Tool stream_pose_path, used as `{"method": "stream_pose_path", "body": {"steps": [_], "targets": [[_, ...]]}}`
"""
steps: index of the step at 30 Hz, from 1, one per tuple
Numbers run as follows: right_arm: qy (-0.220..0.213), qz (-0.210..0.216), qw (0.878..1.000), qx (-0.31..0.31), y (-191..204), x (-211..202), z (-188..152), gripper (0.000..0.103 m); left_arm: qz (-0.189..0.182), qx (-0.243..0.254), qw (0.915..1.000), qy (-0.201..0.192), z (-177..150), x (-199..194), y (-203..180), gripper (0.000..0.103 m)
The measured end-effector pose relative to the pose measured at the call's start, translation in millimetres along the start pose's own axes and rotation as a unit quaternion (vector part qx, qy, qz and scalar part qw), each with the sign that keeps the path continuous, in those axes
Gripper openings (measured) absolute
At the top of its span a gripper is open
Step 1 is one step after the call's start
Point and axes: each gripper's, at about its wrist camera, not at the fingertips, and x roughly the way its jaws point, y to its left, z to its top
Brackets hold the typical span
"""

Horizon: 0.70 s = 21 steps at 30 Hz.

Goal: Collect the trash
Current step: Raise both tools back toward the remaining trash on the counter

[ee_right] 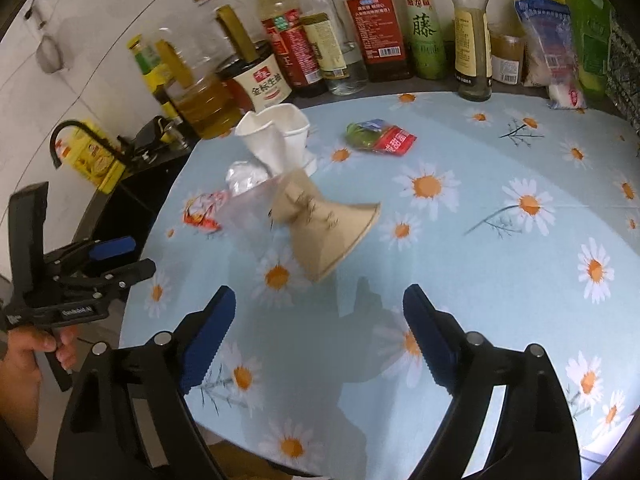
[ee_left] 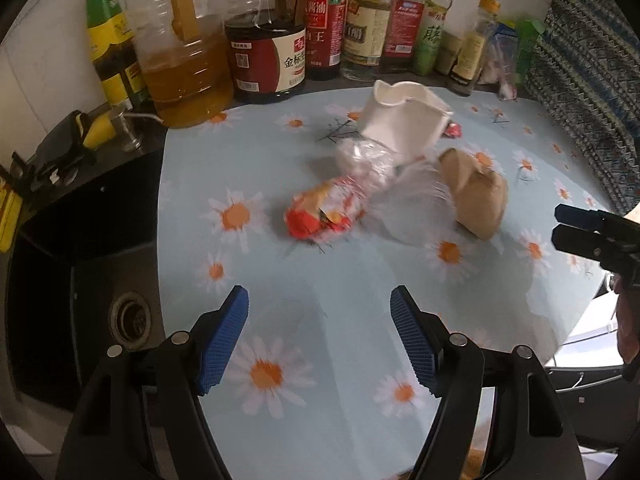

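Both grippers wide open, holding nothing: left gripper [ee_left: 319,336] and right gripper [ee_right: 319,334] hover low in frame; crushed brown cup [ee_right: 322,226] sits mid-frame on the daisy tablecloth [ee_right: 480,280].

Your trash sits mid-table [ee_right: 480,280]: crushed paper cup [ee_right: 324,228] nearest you, crumpled plastic wrap [ee_right: 244,176] and snack wrapper [ee_right: 202,212] to its left, bent cups [ee_right: 276,136] behind. A sachet [ee_right: 380,138] lies right of those. Bottles [ee_right: 360,20] line the back edge; the sink [ee_left: 80,280] is left of the table.
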Motion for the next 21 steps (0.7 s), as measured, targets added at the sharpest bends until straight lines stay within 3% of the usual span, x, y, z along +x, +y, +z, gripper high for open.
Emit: {"method": "stream_pose_path", "body": {"steps": [21], "targets": [[0.032, 0.035, 0.992, 0.114, -13, 61, 43, 0.087, -0.023, 0.047, 0.9984, 0.02, 56, 48, 5, 0.071]]}}
